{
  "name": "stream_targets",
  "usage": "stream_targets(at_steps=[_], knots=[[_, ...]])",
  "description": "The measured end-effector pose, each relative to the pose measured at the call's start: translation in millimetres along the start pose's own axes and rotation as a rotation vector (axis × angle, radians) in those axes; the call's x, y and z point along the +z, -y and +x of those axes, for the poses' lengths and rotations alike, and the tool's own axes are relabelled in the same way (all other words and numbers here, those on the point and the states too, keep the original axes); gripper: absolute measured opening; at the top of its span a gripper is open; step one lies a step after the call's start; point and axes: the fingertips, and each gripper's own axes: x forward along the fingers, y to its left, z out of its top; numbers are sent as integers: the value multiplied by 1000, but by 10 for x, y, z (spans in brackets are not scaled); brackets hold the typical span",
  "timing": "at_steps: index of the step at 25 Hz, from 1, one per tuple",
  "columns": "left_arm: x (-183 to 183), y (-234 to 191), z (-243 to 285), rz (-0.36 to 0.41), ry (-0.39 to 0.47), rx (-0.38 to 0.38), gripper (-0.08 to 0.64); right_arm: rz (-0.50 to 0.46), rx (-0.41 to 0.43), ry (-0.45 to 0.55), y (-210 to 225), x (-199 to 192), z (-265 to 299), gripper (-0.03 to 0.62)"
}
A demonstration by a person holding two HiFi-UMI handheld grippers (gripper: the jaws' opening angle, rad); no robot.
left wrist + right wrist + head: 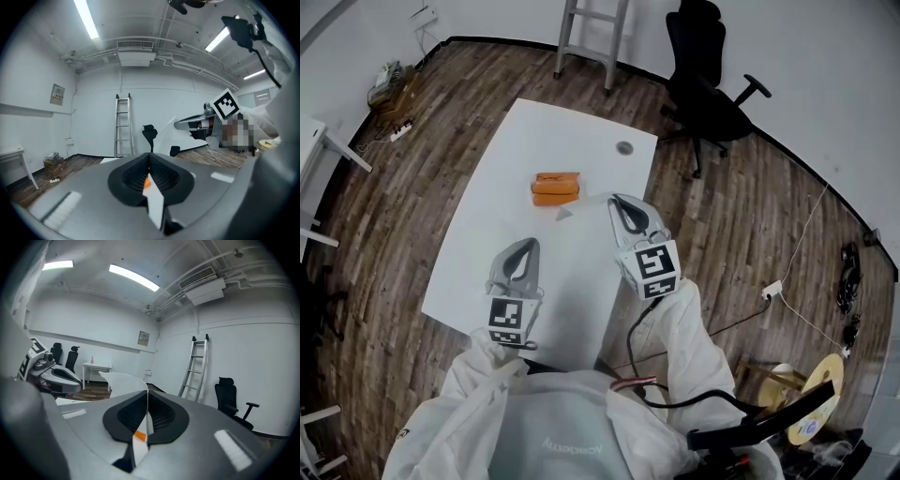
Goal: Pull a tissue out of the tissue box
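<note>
The right tongs (146, 392) are pinched shut on a corner of the white tissue (119, 380), which hangs raised just beside the orange tissue box (556, 187) on the tabletop (581, 131); the left tongs (523, 258) are closed on nothing, nearer the person; the pull looks almost finished; next, I judge, the sheet must be lifted fully clear of the box.

Head camera looks steeply down at the counter (553, 131). Left tool (525, 248) and right tool (619, 202) cameras share the ladder (123, 124).
</note>
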Motion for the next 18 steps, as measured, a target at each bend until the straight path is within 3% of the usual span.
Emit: stream_targets(at_steps=[18], knots=[[0, 46, -42, 14, -8, -8, 0, 151, -109, 65, -77, -146, -640, 2]])
